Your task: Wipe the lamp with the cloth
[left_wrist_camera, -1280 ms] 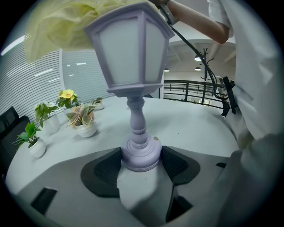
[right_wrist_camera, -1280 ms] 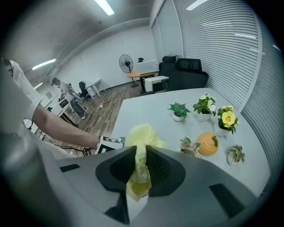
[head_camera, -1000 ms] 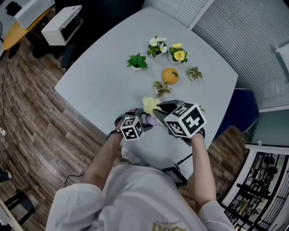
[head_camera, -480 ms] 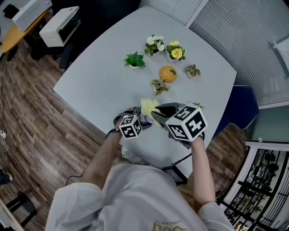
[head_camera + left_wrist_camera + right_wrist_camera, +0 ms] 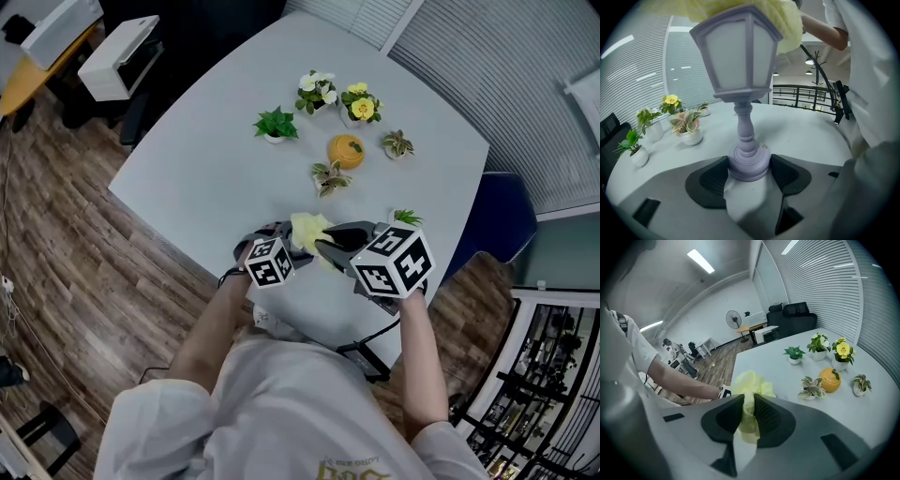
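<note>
Lamp (image 5: 740, 61) base clamped in left gripper (image 5: 749, 168); right gripper (image 5: 749, 405), raised above, pinches yellow cloth (image 5: 750, 382) on lamp top.

right tool (image 5: 749, 414) clamping yellow cloth (image 5: 751, 391), white table (image 5: 797, 380)

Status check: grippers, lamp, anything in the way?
Left gripper shut on lamp, at its base. Right gripper holds cloth against lamp top. Potted plants stand apart.

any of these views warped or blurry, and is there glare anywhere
Left gripper view: strong fisheye with black corners; the lamp reads sharp, the cloth draped over its top looks softer. Right gripper view: the same bending, so the blinds curve; the ceiling light strip glares; the cloth is crisp between the jaws. Head view: even light, no hard shadows, little distortion.
</note>
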`<state>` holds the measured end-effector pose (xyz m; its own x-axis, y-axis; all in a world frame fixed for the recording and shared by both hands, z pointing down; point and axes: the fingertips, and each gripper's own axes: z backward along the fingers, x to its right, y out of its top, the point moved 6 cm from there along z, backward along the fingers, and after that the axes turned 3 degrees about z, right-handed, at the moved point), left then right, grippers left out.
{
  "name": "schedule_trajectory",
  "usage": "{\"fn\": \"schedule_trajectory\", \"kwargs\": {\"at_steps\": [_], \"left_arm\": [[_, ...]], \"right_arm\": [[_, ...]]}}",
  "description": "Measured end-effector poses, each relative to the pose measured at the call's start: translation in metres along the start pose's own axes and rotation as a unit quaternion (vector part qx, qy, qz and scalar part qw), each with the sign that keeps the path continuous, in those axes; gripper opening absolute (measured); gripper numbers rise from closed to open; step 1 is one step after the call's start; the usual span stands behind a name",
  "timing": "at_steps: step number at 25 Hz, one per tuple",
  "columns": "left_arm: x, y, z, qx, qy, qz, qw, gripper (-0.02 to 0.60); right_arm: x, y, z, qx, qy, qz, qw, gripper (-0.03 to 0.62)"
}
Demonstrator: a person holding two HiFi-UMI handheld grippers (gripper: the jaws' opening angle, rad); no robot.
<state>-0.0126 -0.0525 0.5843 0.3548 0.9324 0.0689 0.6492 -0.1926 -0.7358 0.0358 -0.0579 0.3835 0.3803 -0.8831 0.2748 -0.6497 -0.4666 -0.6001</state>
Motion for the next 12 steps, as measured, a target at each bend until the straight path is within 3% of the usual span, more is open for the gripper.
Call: {"fn": "schedule_trajectory", "kwargs": {"at_steps": [12], "left_arm": [[0.001,0.000,0.000,0.000,0.000,0.000,1.0000,0.296]], "right_arm": [[0.001,-0.023,0.006,0.021,0.029,-0.046,0.998,0.074]]}}
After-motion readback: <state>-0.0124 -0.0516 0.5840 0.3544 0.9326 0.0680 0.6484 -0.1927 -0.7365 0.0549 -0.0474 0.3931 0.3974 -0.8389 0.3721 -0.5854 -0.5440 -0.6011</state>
